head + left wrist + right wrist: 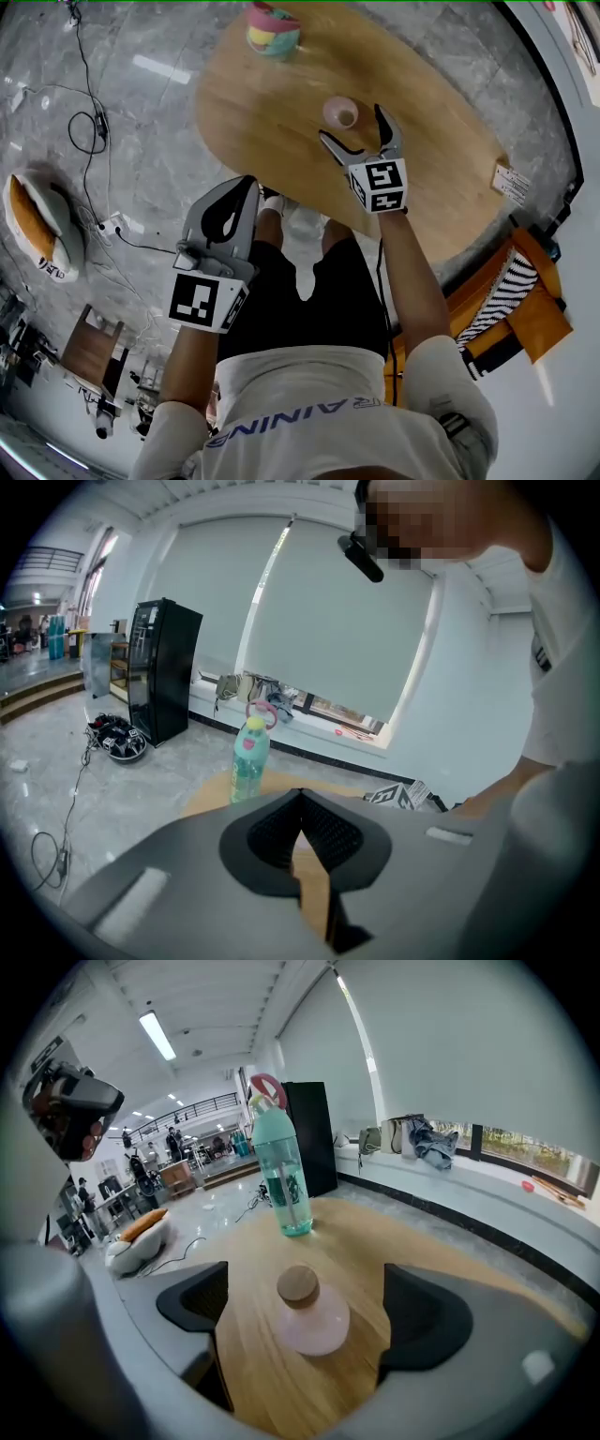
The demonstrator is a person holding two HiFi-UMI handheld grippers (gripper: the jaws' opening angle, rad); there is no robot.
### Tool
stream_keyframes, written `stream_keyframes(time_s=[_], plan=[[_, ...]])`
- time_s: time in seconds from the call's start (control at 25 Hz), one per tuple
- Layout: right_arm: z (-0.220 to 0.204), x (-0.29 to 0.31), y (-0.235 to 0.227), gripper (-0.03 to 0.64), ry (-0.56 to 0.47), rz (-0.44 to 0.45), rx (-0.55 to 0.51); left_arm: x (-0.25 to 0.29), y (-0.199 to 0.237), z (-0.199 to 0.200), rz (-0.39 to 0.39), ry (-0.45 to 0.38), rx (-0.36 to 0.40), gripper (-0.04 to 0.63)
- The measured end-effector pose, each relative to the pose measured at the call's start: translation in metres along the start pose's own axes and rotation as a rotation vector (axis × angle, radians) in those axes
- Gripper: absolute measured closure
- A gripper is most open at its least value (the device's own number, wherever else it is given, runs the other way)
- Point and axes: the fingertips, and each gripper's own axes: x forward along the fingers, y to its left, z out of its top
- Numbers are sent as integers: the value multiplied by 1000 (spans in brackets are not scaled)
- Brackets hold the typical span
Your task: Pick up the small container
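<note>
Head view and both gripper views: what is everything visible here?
Table: one, light wood, before the person.
Small container: one, pink with cork-coloured lid, on the table.
Water bottle: one, teal with pink loop, table's far end.
Pet bed: one, orange and white, floor at left.
Cables: several, black, on the floor.
Cabinet: one, black, by the windows.
Left gripper: one, grey, jaws shut, empty, near the table's edge.
Right gripper: one, grey, jaws open either side of the small container, not touching.
</note>
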Motion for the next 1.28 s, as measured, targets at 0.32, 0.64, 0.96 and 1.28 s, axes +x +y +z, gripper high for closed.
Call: stream_keyframes(time_s=[0.32,0.64,0.96,1.28], plan=[[-37,55,-14,98,1,-49,10,12,30,-35,23,59,-5,592],[-38,82,-13,160,-2,-100,-21,15,43,-58,32,104,-33,592],[-35,92,-9,181,17,-119,-89,18,40,-62,22,109,-40,592],[-35,91,-7,183,42,-103,-63,20,33,-66,6,115,-37,592]])
